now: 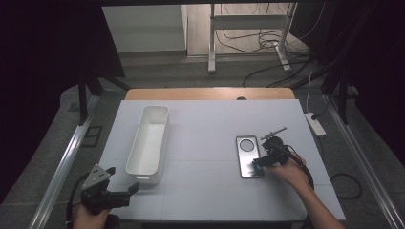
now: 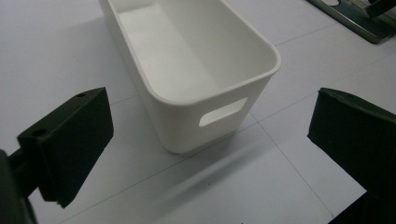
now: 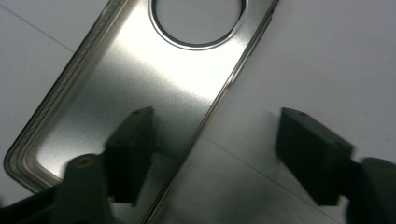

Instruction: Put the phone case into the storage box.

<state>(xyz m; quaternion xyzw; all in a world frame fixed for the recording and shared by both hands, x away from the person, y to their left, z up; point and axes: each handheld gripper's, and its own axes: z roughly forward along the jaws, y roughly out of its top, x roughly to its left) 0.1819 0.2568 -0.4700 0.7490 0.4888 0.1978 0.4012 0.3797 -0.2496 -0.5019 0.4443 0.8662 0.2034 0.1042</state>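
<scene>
A metallic phone case (image 1: 249, 156) with a round camera hole lies flat on the white table, right of centre. My right gripper (image 1: 260, 163) hovers low at its near right corner. In the right gripper view the jaws of that gripper (image 3: 217, 119) straddle the long edge of the case (image 3: 154, 88): one jaw is over the case, the other over bare table, and a gap shows on both sides. My left gripper (image 1: 122, 191) is open at the near left, pointed at the near end of a white bin (image 1: 143, 172). The bin (image 2: 187, 126) is empty, and the left gripper (image 2: 212, 93) holds nothing.
A thin pen-like tool (image 1: 273, 132) lies just beyond the right gripper. A power strip (image 1: 315, 123) sits off the table's right edge. The white table surface (image 1: 205, 143) is bare between bin and case. Stand legs and cables are on the floor behind.
</scene>
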